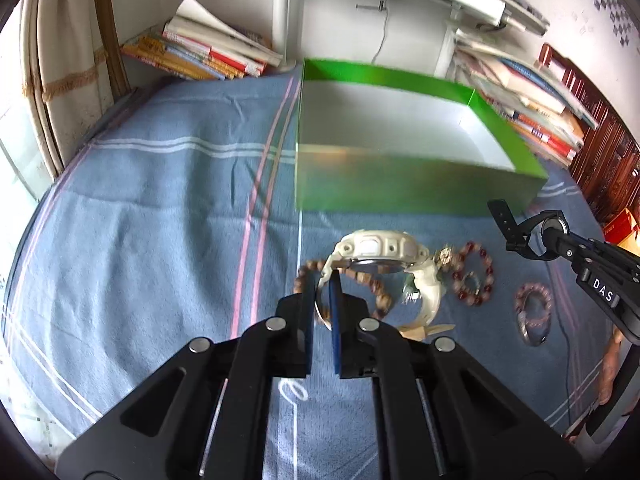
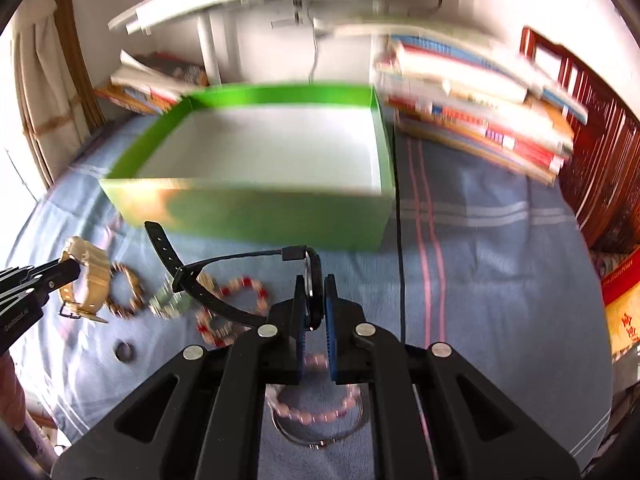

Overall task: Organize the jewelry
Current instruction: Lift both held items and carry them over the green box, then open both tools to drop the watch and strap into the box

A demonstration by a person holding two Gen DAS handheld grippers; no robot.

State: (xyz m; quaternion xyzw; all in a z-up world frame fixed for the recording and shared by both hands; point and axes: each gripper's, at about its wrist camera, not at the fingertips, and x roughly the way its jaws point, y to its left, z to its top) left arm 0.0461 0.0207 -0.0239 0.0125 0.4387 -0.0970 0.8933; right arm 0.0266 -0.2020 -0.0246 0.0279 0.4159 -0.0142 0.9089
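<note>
- left gripper: jaws nearly closed, pinching the strap of the white watch; the watch case sits just past the fingertips, tilted, with its free strap hanging down to the right.
- right gripper: jaws narrow, clamped on the round case of the black watch; the case stands on edge between the blue pads and both straps trail off to the left, one perforated end sticking upward.
- green box: open-topped, pale inside, nothing visible in it; it stands on the blue bedsheet just beyond both watches.
- brown bead bracelet: lies on the sheet under and behind the white watch, partly hidden by it.
- red bead bracelet: lies on the sheet just right of the white watch, with a small gold-toned piece beside it; too blurred to identify.
- pink bead bracelet: on the sheet further right, overlapping a thin metal bangle; in the right wrist view these sit below the right gripper's fingers.
- small dark ring: alone on the sheet, left of the right gripper.
- stacks of books: piled behind the box on both sides, against the wall.
</note>
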